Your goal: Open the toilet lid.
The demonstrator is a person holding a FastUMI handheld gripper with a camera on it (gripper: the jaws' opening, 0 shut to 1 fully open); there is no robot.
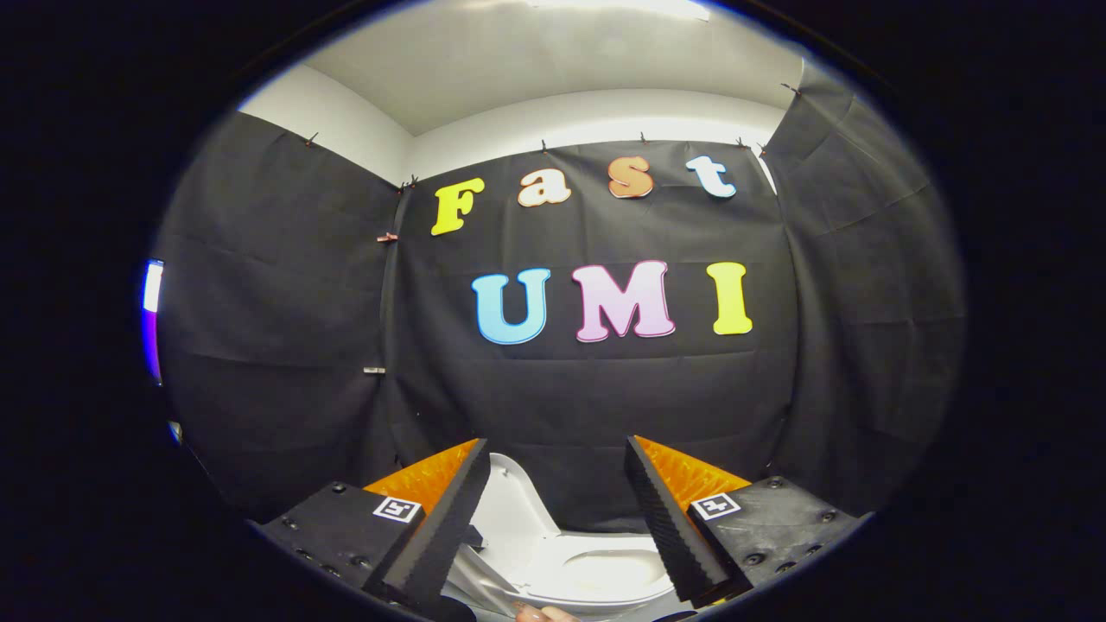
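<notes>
Nearest to my camera, in the gripper view, the hand-held gripper [553, 510] has its two fingers spread wide apart. Nothing lies gripped between them, and neither finger touches anything I can make out. Each finger carries a ribbed inner pad and a small square printed marker on its mounting block.

Between the fingers and just beyond them I see the white glossy ceramic toilet [596, 570]. Its oval bowl opening is exposed, with the white rim running around it. The white plastic toilet lid [510, 510] stands raised behind the bowl, on the side of the left finger, tilted back toward the wall. The left finger partly hides the lid's lower edge, so I cannot tell whether finger and lid touch.

At the very base of the view, below the bowl rim and between the fingers, the fingertips of a person's hand [544, 613] are in frame. I cannot tell what they rest on.

Beyond the toilet, black cloth [285, 328] covers the booth's walls on three sides and is fastened along its top edge with small clips. Above the cloth I see a band of white wall [596, 112] and the white ceiling [553, 60].
</notes>
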